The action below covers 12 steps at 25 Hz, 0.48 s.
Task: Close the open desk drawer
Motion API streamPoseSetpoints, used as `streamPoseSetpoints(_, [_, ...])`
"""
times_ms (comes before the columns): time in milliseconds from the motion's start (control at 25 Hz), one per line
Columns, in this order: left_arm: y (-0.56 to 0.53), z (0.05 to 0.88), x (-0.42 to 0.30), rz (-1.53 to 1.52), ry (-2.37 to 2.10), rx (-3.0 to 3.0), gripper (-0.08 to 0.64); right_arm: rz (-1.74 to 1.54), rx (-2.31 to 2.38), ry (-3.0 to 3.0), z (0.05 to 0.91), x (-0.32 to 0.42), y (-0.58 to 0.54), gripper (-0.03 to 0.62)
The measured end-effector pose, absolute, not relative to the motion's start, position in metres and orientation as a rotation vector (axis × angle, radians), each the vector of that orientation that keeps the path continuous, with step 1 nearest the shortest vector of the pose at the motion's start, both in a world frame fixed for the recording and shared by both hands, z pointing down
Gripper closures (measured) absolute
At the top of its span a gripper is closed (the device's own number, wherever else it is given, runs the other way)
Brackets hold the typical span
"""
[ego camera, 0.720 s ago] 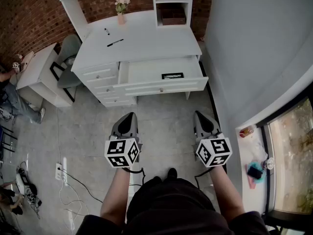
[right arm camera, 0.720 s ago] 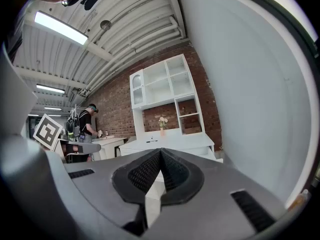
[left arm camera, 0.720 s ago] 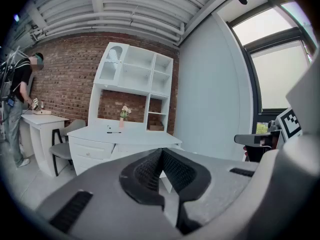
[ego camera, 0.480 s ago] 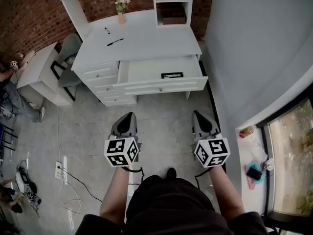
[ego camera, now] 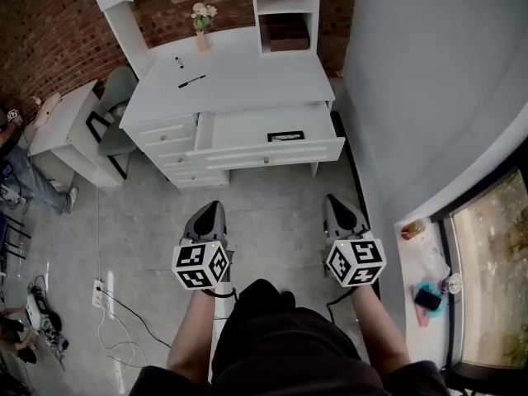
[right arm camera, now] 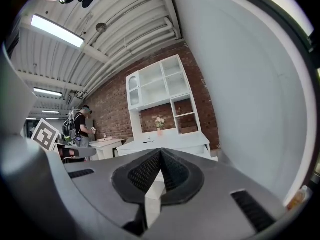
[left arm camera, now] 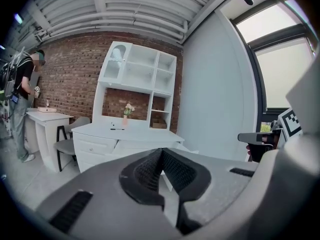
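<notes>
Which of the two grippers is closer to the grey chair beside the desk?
Left. The left gripper hangs before the desk on the side of the grey chair; the right gripper hangs farther off, beside the wall.

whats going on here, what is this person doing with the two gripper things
A person stands back from a white desk, holding the left gripper and the right gripper out in front, above the floor. Both have their jaws together with nothing between them. The desk's wide drawer is pulled open, with a small dark-framed item inside. Neither gripper touches the drawer.
</notes>
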<state>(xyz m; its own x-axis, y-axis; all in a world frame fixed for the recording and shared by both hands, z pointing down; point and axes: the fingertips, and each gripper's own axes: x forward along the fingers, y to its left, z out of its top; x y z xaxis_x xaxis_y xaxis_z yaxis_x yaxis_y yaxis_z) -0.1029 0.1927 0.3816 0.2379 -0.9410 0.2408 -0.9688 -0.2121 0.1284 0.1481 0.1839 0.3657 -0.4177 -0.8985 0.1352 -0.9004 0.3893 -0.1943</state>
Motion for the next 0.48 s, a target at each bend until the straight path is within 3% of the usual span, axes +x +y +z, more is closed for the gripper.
streamPoseSetpoints(480, [0.15, 0.394, -0.111, 0.224, -1.818, 2.241, 0.551, 0.434, 1.706, -2.566, 0.383, 0.149, 0.139, 0.588])
